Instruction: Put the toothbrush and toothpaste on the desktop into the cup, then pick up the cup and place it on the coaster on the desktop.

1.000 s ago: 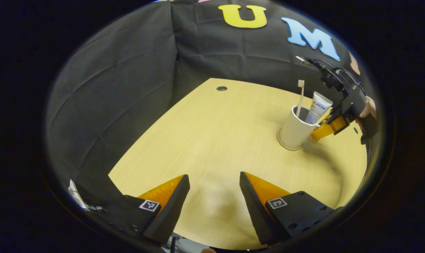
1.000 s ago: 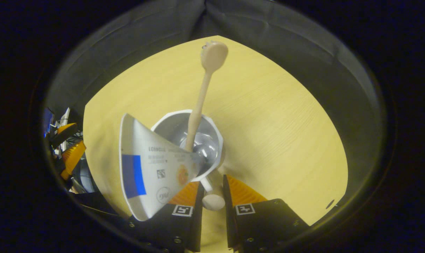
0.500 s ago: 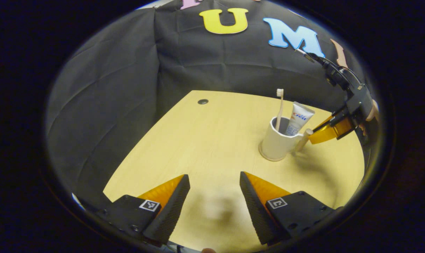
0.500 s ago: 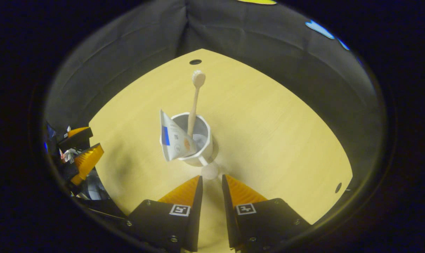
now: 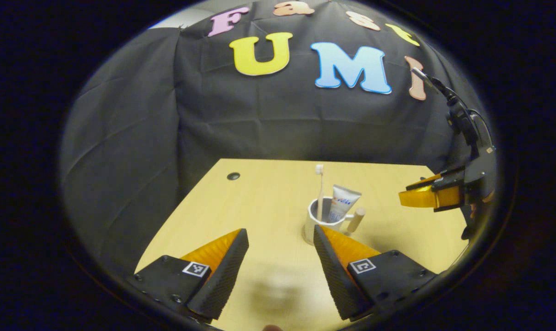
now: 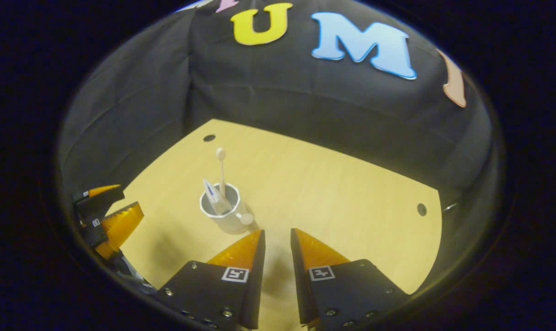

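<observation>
A white cup (image 5: 318,224) stands upright on the desk, with the edge of a thin round coaster (image 5: 304,239) showing under its base. A pale toothbrush (image 5: 320,184) and a toothpaste tube (image 5: 344,202) stand inside it, and its peg handle (image 5: 356,219) points right. My left gripper (image 5: 279,232) is open and holds nothing, near the front of the desk. In the right gripper view the cup (image 6: 225,212), toothbrush (image 6: 221,168) and tube (image 6: 212,195) sit a little ahead and left of my right gripper (image 6: 277,232). Its fingers stand narrowly apart, clear of the handle (image 6: 246,219).
The wooden desk (image 6: 333,193) has cable holes at the far left (image 6: 209,137) and right (image 6: 421,209). Black cloth walls close in the back and sides. The right gripper (image 5: 420,195) hovers right of the cup; the left gripper (image 6: 109,214) is at the left edge.
My right gripper has let go of the cup's handle and drawn back and up. The left gripper has also pulled back and tilted up. The cup stays put.
</observation>
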The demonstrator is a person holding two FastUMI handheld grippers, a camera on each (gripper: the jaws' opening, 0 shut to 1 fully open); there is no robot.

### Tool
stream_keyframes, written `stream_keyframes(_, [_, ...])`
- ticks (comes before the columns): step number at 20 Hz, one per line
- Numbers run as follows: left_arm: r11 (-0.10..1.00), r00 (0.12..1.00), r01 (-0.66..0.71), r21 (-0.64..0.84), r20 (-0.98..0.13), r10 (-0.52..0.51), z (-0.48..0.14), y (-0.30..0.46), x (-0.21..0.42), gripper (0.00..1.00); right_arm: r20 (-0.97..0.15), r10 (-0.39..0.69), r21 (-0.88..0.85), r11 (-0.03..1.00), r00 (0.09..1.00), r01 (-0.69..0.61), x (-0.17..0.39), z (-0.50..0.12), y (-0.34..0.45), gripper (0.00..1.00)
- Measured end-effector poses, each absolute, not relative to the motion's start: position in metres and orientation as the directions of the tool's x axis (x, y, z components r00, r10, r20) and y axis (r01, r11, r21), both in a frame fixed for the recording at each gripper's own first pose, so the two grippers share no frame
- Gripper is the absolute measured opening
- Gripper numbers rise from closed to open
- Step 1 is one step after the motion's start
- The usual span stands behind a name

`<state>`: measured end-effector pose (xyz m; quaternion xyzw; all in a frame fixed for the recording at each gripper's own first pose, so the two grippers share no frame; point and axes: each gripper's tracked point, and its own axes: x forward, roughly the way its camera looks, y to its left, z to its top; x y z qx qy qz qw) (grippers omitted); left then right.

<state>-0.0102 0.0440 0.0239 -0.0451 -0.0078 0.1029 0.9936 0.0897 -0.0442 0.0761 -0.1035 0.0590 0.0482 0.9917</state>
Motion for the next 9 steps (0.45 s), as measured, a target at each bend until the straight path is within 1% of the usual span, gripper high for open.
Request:
stream_keyframes(1, [0.977,0.980,-0.193,-0.086,0.023,0.196,0.030,0.044,-0.010,0.95,-0.075,0.077,-0.157,0.984,0.994,-0.088,0.081,0.084,-0.044,0.35])
stream_keyframes(2, [0.980,0.982,-0.179,-0.085,0.044,0.183,0.033,0.044,-0.014,0.95,-0.030,0.070,-0.118,0.990,0.997,-0.073,0.072,0.090,-0.045,0.40])
stream_keyframes(3, [0.982,0.982,-0.168,-0.089,0.067,0.174,0.042,0.039,-0.015,0.95,0.014,0.061,-0.085,0.995,0.998,-0.059,0.062,0.098,-0.047,0.40])
stream_keyframes(4, [0.983,0.982,-0.161,-0.091,0.089,0.169,0.050,0.035,-0.016,0.95,0.058,0.047,-0.058,0.997,0.997,-0.044,0.054,0.106,-0.051,0.37])
stream_keyframes(5, [0.984,0.981,-0.151,-0.093,0.111,0.161,0.058,0.031,-0.020,0.95,0.097,0.032,-0.040,0.999,0.995,-0.028,0.045,0.113,-0.055,0.37])
stream_keyframes(6, [0.986,0.979,-0.143,-0.091,0.134,0.154,0.067,0.026,-0.025,0.95,0.138,0.032,-0.024,0.999,0.990,-0.029,0.037,0.119,-0.054,0.40])
stream_keyframes(7, [0.987,0.976,-0.138,-0.086,0.160,0.151,0.076,0.023,-0.029,0.95,0.169,0.022,-0.011,1.000,0.985,-0.020,0.028,0.124,-0.055,0.54])
stream_keyframes(8, [0.988,0.970,-0.136,-0.078,0.191,0.149,0.086,0.020,-0.035,0.95,0.200,0.015,-0.004,1.000,0.980,-0.014,0.022,0.125,-0.058,0.73])
stream_keyframes(9, [0.988,0.962,-0.139,-0.072,0.226,0.152,0.098,0.018,-0.041,0.95,0.239,0.014,-0.004,1.000,0.971,-0.014,0.013,0.129,-0.058,0.78])
